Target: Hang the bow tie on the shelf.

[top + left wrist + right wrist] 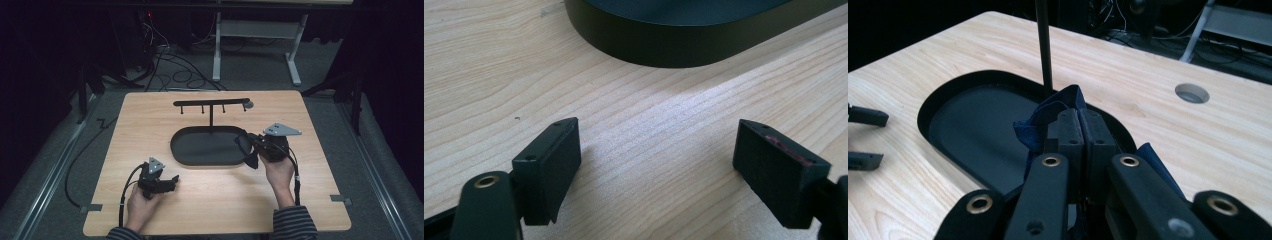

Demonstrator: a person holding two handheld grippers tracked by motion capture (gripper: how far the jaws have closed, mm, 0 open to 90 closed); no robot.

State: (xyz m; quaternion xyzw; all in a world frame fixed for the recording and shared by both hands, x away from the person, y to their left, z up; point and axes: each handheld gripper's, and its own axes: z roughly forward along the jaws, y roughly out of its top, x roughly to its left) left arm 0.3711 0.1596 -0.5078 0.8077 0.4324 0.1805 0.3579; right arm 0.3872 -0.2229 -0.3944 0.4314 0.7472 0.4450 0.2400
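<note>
One blue cloth (1048, 117), seemingly, pinched by right gripper (1080, 131) above one tray (943, 105).

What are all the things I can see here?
Table: one, light wood, middle of the room.
Tray: one, black, oval, mid-table.
Stand: one, black, T-shaped with hooks, rising from the tray's far side.
Cloth: one, dark blue, clamped in the right gripper at the tray's right end.
Cables: several, black, on the floor beyond the table.
Left gripper: one, black, open, near the tray.
Right gripper: one, black, shut on the cloth.
</note>
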